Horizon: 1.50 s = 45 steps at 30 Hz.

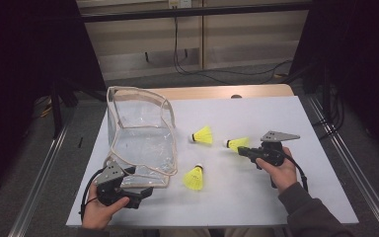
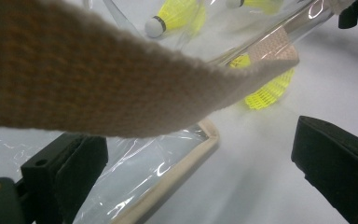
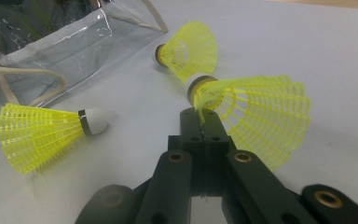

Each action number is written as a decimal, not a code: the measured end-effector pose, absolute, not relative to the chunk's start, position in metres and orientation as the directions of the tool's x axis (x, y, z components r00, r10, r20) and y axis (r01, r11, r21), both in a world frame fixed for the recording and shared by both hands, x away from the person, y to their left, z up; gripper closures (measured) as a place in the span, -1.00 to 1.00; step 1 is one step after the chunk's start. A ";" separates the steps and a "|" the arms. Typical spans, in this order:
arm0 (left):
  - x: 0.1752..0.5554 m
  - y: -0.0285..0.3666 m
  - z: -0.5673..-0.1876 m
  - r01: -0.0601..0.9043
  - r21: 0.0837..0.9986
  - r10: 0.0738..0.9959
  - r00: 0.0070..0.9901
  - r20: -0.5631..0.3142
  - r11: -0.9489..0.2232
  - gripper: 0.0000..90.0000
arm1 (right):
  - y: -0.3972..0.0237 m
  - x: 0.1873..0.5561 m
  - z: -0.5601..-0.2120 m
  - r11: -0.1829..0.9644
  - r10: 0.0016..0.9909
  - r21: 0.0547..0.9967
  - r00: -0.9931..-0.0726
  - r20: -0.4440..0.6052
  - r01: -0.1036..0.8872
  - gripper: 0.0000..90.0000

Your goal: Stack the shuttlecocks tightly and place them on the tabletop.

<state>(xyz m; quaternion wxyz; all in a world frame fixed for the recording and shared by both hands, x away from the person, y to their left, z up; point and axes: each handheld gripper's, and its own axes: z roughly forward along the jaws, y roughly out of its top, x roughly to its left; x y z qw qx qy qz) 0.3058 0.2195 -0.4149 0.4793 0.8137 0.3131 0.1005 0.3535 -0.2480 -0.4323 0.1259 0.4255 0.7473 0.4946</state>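
The left tool is sitting nearest the person at the desk's front edge, its jaws spread wide and gripping nothing. In the left gripper view one jaw is standing over the bag's clear floor and the other over bare desk, with the bag's tan-trimmed edge running between them and the beige strap hanging across just in front of the camera.

A little farther in, the right tool is lying low over the desk on the right side, its jaws pressed together and pinching the rim of a yellow shuttle. In the right gripper view the jaw tips are meeting on the skirt's edge just behind the cork, and the skirt is fanning out to the right. In the high view this shuttle is lying on its side right of centre, cork pointing left.

Two more shuttles are lying on their sides on the white surface, apart from each other. One is resting near the bag's front right corner, toward the person. The other is lying farther back, just right of the bag.

The bag is standing open on the left half of the desk, its mouth gaping upward.
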 end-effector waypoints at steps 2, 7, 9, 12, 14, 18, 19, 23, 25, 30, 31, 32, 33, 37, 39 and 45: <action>0.306 0.219 -0.415 0.413 0.843 0.606 0.784 -0.137 -0.344 -0.92 | -0.248 0.354 -0.432 0.148 0.762 0.844 -0.603 0.235 0.515 1.00; 0.306 0.219 -0.415 0.413 0.844 0.607 0.783 -0.137 -0.343 -0.92 | -0.246 0.357 -0.432 0.149 0.761 0.845 -0.605 0.235 0.514 1.00; 0.306 0.219 -0.415 0.413 0.844 0.607 0.783 -0.137 -0.342 -0.92 | -0.245 0.358 -0.431 0.154 0.760 0.846 -0.608 0.230 0.511 1.00; 0.306 0.219 -0.415 0.412 0.844 0.606 0.783 -0.136 -0.343 -0.92 | -0.243 0.360 -0.429 0.158 0.761 0.847 -0.610 0.223 0.507 1.00; 0.306 0.219 -0.415 0.412 0.844 0.607 0.783 -0.136 -0.343 -0.92 | -0.242 0.361 -0.428 0.156 0.762 0.846 -0.607 0.225 0.510 1.00; 0.306 0.219 -0.415 0.412 0.844 0.607 0.783 -0.136 -0.343 -0.92 | -0.241 0.364 -0.428 0.154 0.764 0.848 -0.606 0.223 0.507 1.00; 0.306 0.219 -0.415 0.412 0.844 0.607 0.783 -0.136 -0.342 -0.92 | -0.241 0.365 -0.428 0.153 0.765 0.848 -0.604 0.224 0.507 1.00; 0.306 0.219 -0.415 0.412 0.844 0.607 0.783 -0.135 -0.344 -0.92 | -0.241 0.367 -0.429 0.150 0.768 0.845 -0.599 0.227 0.513 1.00; 0.306 0.219 -0.415 0.413 0.843 0.607 0.783 -0.135 -0.344 -0.92 | -0.242 0.368 -0.430 0.150 0.770 0.847 -0.597 0.224 0.511 1.00; 0.306 0.219 -0.415 0.412 0.844 0.607 0.783 -0.136 -0.343 -0.92 | -0.243 0.371 -0.432 0.147 0.775 0.844 -0.590 0.226 0.516 1.00; 0.306 0.219 -0.415 0.412 0.845 0.607 0.783 -0.136 -0.342 -0.92 | -0.243 0.371 -0.432 0.145 0.774 0.844 -0.590 0.228 0.517 1.00; 0.306 0.219 -0.415 0.412 0.844 0.607 0.783 -0.136 -0.343 -0.92 | -0.242 0.372 -0.433 0.146 0.774 0.845 -0.592 0.226 0.514 1.00; 0.306 0.219 -0.415 0.413 0.843 0.607 0.783 -0.135 -0.344 -0.92 | -0.242 0.372 -0.433 0.145 0.774 0.843 -0.590 0.229 0.518 1.00; 0.306 0.219 -0.415 0.412 0.844 0.607 0.783 -0.136 -0.343 -0.92 | -0.242 0.375 -0.435 0.144 0.777 0.844 -0.587 0.227 0.517 1.00; 0.306 0.219 -0.415 0.414 0.843 0.608 0.782 -0.135 -0.345 -0.92 | -0.242 0.375 -0.435 0.139 0.778 0.842 -0.584 0.233 0.521 1.00; 0.306 0.219 -0.415 0.413 0.843 0.608 0.782 -0.134 -0.345 -0.92 | -0.240 0.378 -0.437 0.140 0.775 0.844 -0.588 0.233 0.518 1.00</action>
